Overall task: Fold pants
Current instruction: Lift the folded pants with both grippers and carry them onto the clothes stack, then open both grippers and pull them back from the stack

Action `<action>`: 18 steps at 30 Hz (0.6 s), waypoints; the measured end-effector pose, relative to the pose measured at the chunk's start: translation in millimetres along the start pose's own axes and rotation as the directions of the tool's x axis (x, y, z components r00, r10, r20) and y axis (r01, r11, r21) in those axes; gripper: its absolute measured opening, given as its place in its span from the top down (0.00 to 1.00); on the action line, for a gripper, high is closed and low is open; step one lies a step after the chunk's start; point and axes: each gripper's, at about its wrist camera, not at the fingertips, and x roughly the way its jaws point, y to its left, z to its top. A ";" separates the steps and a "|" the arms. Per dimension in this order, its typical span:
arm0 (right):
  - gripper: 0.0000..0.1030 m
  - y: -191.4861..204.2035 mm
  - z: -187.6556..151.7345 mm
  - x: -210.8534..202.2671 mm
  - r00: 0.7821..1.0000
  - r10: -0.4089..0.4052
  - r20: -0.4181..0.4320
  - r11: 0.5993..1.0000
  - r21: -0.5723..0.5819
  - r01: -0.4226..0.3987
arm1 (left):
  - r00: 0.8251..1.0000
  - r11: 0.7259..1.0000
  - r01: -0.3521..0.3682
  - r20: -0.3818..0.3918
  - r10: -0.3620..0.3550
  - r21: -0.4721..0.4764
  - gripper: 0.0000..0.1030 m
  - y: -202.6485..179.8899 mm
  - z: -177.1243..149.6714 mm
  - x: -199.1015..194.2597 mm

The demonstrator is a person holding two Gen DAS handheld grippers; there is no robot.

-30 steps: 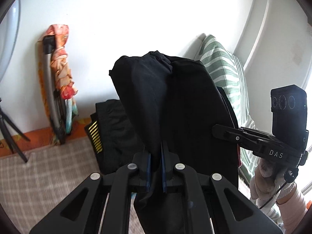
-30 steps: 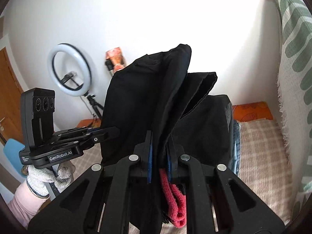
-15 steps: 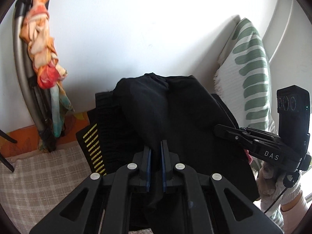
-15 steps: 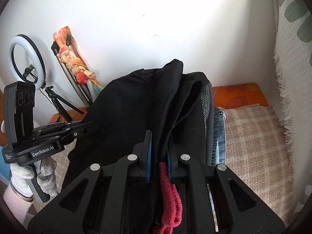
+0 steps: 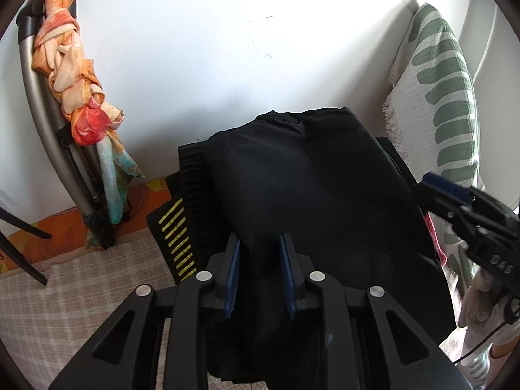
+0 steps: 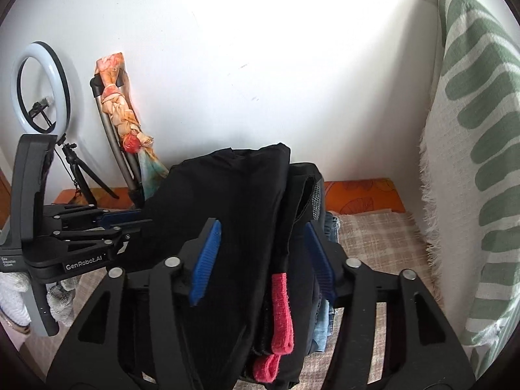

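Note:
The folded black pants (image 5: pixel 308 195) lie on top of a pile of folded clothes against the white wall; they also show in the right wrist view (image 6: pixel 227 214). My left gripper (image 5: pixel 260 260) is open, its blue pads on either side of the pants' near edge. My right gripper (image 6: pixel 263 243) is open wide around the pants' right side. The right gripper shows at the right edge of the left wrist view (image 5: pixel 455 195). The left gripper shows at the left of the right wrist view (image 6: pixel 107 224).
The pile holds a black garment with yellow stripes (image 5: pixel 175 237), a red cloth (image 6: pixel 279 308) and jeans (image 6: pixel 323 325). A checked blanket (image 5: pixel 81 292) covers the surface. A green-patterned cushion (image 6: pixel 471 162) stands right. A scarf-wrapped stand (image 5: pixel 74 97) and ring light (image 6: pixel 40 87) stand left.
Both grippers lowered the pants onto the pile and then opened, letting go of them. The pants now rest flat on the pile.

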 end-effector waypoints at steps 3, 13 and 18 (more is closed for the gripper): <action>0.33 5.8 -1.0 -8.2 1.000 0.000 0.007 1.000 -0.012 0.000 | 0.999 0.999 -0.027 0.025 0.027 0.027 0.80 -4.3 -4.3 -11.6; 0.18 17.4 -22.7 -50.5 0.999 0.014 0.052 1.000 -0.001 -0.014 | 0.994 0.999 -0.035 0.107 0.031 0.034 0.78 -17.4 -20.3 -70.5; 0.17 24.5 -35.2 -75.1 0.997 0.017 0.071 1.000 0.009 -0.018 | 0.974 0.996 -0.084 0.213 0.076 0.030 0.24 -26.9 -39.0 -113.5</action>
